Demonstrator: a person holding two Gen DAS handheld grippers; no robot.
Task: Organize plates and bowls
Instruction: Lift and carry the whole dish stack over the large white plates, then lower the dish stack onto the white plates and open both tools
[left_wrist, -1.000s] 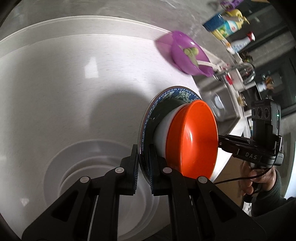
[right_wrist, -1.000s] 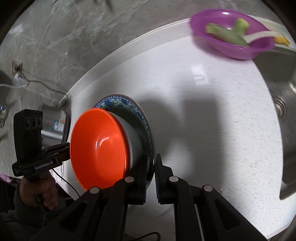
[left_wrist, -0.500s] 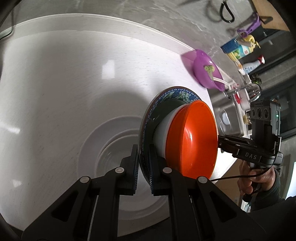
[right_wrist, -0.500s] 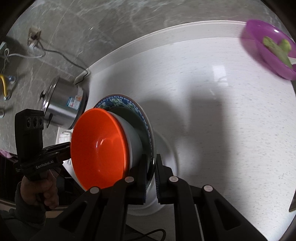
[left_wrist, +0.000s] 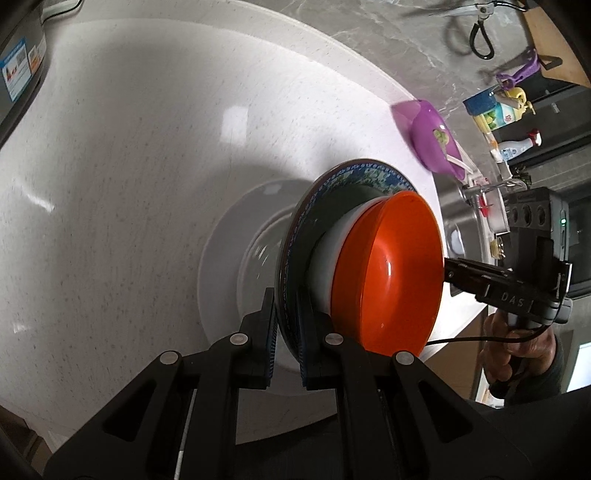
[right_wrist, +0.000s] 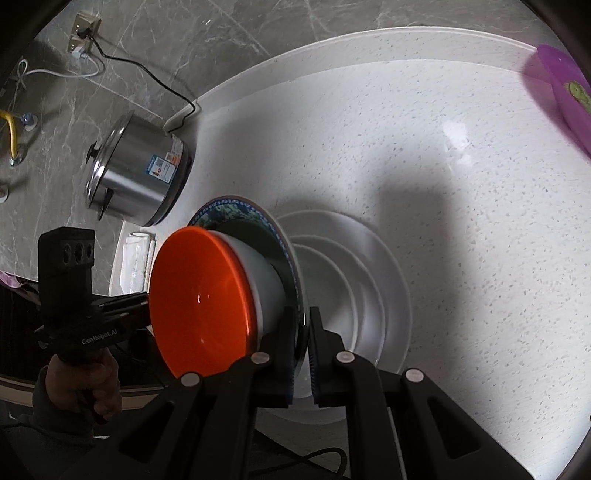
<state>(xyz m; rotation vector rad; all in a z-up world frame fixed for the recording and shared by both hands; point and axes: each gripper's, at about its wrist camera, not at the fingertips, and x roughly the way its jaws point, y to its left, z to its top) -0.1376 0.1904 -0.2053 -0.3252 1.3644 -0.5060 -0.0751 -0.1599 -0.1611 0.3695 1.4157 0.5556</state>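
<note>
— What have your tongs got?

— Both are clamped on the same plate (left_wrist: 295, 236), one on each side of its rim. My left gripper (left_wrist: 286, 325) has its pads pinched on the edge at the plate's six o'clock in the left wrist view; my right gripper (right_wrist: 303, 354) does the same in the right wrist view. Neither has any slack; the rim fills the gap between the pads.

— What does the plate look like?

— Dark green centre, with a blue and green flowered band round the rim. A white bowl (left_wrist: 328, 251) sits on it, and an orange bowl (left_wrist: 391, 273) is nested inside that one, glossy, with a bright glint on its inner wall. The fisheye shows the whole stack edge-on.

— Where is it?

— Held up off the white speckled counter (left_wrist: 129, 184), over a stack of white plates (right_wrist: 373, 295) that lies on the counter, at nine o'clock of the stack in the left wrist view, at three o'clock in the right wrist view.

— And further out?

— A purple bowl (left_wrist: 432, 140) with something green in it stands at one o'clock in the left wrist view, near the sink (left_wrist: 454, 214). A steel pot (right_wrist: 136, 173) with a lid stands at ten o'clock in the right wrist view, its cord running to a wall socket (right_wrist: 79, 37). Bottles (left_wrist: 498, 114) stand past the purple bowl.
</note>
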